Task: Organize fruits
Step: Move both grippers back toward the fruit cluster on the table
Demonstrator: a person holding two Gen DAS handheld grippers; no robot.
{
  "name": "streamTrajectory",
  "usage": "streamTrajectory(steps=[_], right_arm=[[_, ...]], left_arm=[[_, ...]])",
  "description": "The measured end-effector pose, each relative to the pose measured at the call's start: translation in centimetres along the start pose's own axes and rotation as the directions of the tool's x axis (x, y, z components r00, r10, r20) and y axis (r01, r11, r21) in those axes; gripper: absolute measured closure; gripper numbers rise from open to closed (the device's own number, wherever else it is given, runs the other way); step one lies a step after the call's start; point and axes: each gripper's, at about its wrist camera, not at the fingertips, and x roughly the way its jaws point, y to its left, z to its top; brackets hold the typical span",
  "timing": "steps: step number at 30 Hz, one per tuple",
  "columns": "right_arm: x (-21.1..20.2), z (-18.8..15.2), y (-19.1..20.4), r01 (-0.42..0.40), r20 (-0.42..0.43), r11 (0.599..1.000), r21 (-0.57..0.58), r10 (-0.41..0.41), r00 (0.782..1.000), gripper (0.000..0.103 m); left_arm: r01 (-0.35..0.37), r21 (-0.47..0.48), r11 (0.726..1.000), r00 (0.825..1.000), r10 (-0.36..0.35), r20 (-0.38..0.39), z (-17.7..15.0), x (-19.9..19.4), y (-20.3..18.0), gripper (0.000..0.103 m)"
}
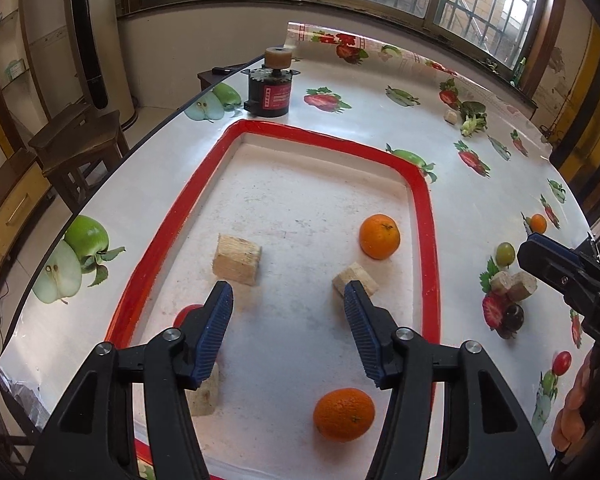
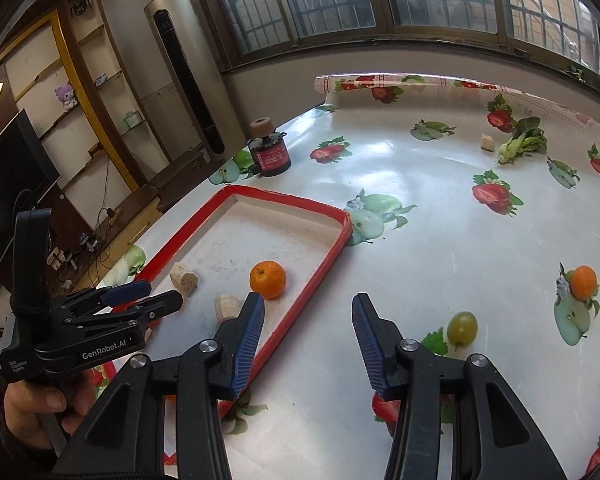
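Observation:
A red-rimmed white tray lies on the fruit-print table and also shows in the right wrist view. It holds two oranges, a red fruit half hidden by my finger, and several tan blocks. My left gripper is open and empty above the tray. My right gripper is open and empty over the table right of the tray. A small orange, a green grape and a red tomato lie on the table outside the tray.
A black and red motor with a tan roller stands beyond the tray. A leafy green and a small tan block lie far right. Tan blocks and a dark fruit lie right of the tray. The table edge runs along the left.

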Motion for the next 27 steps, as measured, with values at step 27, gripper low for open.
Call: streamTrajectory(steps=[27], right_arm=[[-9.9, -6.6, -9.0, 0.157, 0.065, 0.974, 0.163, -0.169, 0.983, 0.049]], left_arm=[[0.150, 0.169, 0.974, 0.989, -0.150, -0.010, -3.0, -2.9, -10.3, 0.036]])
